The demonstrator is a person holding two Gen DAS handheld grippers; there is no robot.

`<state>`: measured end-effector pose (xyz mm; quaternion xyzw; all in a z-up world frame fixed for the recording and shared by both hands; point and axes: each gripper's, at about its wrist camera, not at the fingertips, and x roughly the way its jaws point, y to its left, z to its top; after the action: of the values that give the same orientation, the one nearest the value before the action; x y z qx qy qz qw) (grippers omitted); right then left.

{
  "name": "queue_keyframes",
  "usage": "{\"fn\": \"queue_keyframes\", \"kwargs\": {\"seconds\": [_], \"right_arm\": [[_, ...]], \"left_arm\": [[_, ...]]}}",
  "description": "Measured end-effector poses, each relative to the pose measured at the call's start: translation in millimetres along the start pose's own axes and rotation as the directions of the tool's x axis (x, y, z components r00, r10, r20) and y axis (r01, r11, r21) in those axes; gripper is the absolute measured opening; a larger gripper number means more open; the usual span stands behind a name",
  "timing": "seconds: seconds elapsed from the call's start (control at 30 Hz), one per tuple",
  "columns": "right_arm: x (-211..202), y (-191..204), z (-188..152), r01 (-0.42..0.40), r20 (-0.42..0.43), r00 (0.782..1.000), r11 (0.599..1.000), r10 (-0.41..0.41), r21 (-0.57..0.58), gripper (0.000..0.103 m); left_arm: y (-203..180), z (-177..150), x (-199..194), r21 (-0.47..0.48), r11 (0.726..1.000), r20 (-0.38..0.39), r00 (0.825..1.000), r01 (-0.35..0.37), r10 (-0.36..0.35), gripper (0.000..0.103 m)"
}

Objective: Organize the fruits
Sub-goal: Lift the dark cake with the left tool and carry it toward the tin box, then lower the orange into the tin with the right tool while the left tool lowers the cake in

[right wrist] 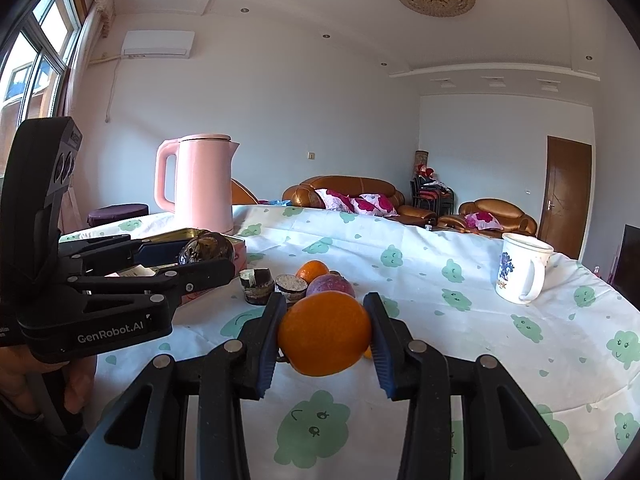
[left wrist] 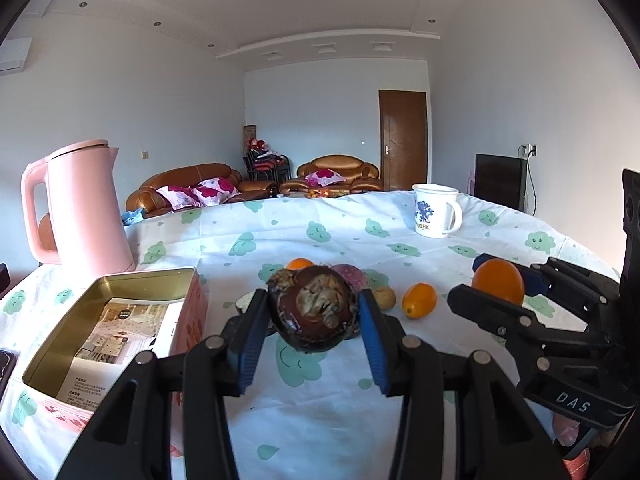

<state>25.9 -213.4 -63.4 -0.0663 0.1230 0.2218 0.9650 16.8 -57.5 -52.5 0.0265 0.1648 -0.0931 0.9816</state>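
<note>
My left gripper (left wrist: 313, 300) is shut on a dark purple, mangosteen-like fruit (left wrist: 312, 322) and holds it above the tablecloth, just right of an open gold tin box (left wrist: 148, 275). In the right wrist view that left gripper (right wrist: 208, 258) hangs by the tin (right wrist: 188, 234) with the dark fruit (right wrist: 206, 247) in it. My right gripper (right wrist: 325, 304) is shut on a large orange (right wrist: 324, 336), also seen in the left wrist view as the right gripper (left wrist: 476, 280) with the orange (left wrist: 498, 282). Loose fruit lies between them: a small orange (right wrist: 312, 271), a purple fruit (right wrist: 331, 285), and two cut dark halves (right wrist: 258, 284).
A pink kettle (left wrist: 80, 204) stands behind the tin, whose bottom holds a printed leaflet (left wrist: 120, 344). A white mug (left wrist: 434, 210) is at the far right. A yellow-orange fruit (left wrist: 419, 300) and a brownish one (left wrist: 384, 298) lie on the cloud-print tablecloth (left wrist: 320, 420). A hand (right wrist: 76, 384) grips the left tool.
</note>
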Motion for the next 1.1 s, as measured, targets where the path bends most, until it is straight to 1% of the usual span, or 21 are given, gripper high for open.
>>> {"fn": "queue_keyframes", "kwargs": {"seconds": [0.27, 0.63, 0.93, 1.1], "right_arm": [[-4, 2, 0, -0.006, 0.025, 1.0, 1.0, 0.007, -0.013, 0.042], [-6, 6, 5, -0.014, 0.024, 1.0, 1.0, 0.015, -0.027, 0.042], [-3, 8, 15, -0.025, 0.019, 0.999, 0.999, 0.026, -0.045, 0.042], [1, 11, 25, -0.05, 0.014, 0.999, 0.997, 0.051, -0.054, 0.042]], "left_arm": [[-2, 3, -9, 0.019, 0.999, 0.05, 0.998, -0.039, 0.038, 0.046], [-2, 8, -20, 0.04, 0.996, 0.104, 0.992, -0.081, 0.077, 0.046], [4, 12, -23, 0.033, 0.994, 0.107, 0.989, -0.109, 0.104, 0.046], [13, 14, -25, 0.013, 0.991, 0.104, 0.985, -0.136, 0.134, 0.046]]}}
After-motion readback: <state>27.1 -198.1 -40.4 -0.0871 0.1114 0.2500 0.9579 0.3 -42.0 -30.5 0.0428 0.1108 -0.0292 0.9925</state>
